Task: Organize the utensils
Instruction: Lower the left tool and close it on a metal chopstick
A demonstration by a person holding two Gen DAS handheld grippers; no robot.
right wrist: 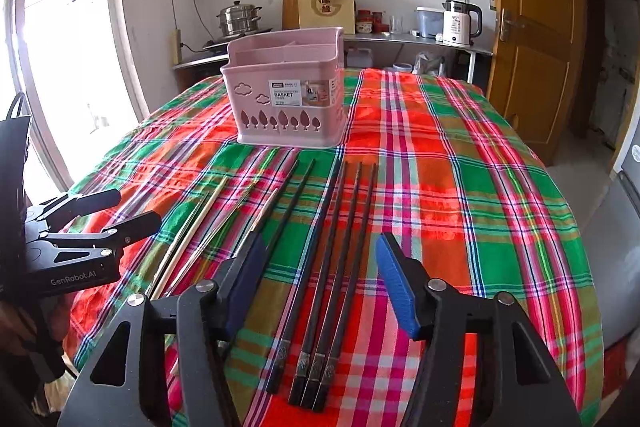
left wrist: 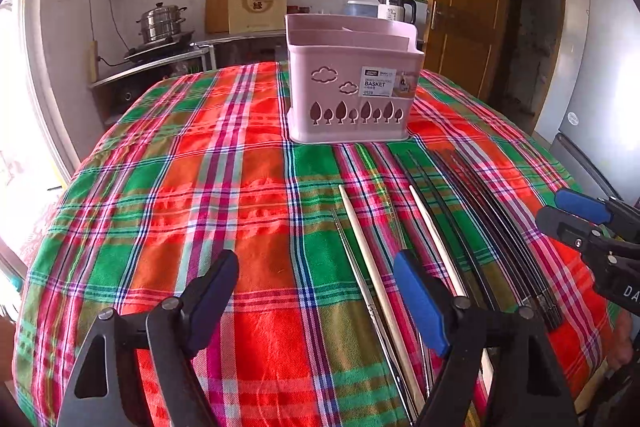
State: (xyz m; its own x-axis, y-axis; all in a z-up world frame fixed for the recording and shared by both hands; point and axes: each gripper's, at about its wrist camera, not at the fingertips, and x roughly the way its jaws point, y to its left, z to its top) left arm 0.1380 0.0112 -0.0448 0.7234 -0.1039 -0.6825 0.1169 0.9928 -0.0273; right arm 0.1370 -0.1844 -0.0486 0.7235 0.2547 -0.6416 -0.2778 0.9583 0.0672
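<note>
Chopsticks lie in a loose row on the plaid tablecloth [right wrist: 460, 187] in front of the pink basket [right wrist: 286, 107], none of them in it yet; the black chopsticks [right wrist: 332, 267] sit nearest its front wall, tips toward it, their decorated ends close together; the pale wooden chopsticks [left wrist: 380, 267] lie further out to the basket's left-hand side, with thin metal chopsticks [left wrist: 360, 267] mixed in beside them. The right gripper [right wrist: 320, 279] hovers over the black bundle with its jaws apart and nothing pressed between the blue pads; the left gripper [left wrist: 316, 291] hangs likewise open over the pale and metal sticks, one finger [left wrist: 420, 303] crossing above a wooden one without clamping it.

Trouble, as I judge it, comes from crowding; the black sticks touch at their butt ends, so a closing jaw may catch two or three, or pinch one and kick its neighbours sideways. The metal sticks are thin and look slippery; they could roll off the pads or twist in the grip. The cloth is soft and wrinkled; a finger driven low might snag it and drag the basket nearer. The two grippers also work close beside each other; they could knock together on the way to the basket.
</note>
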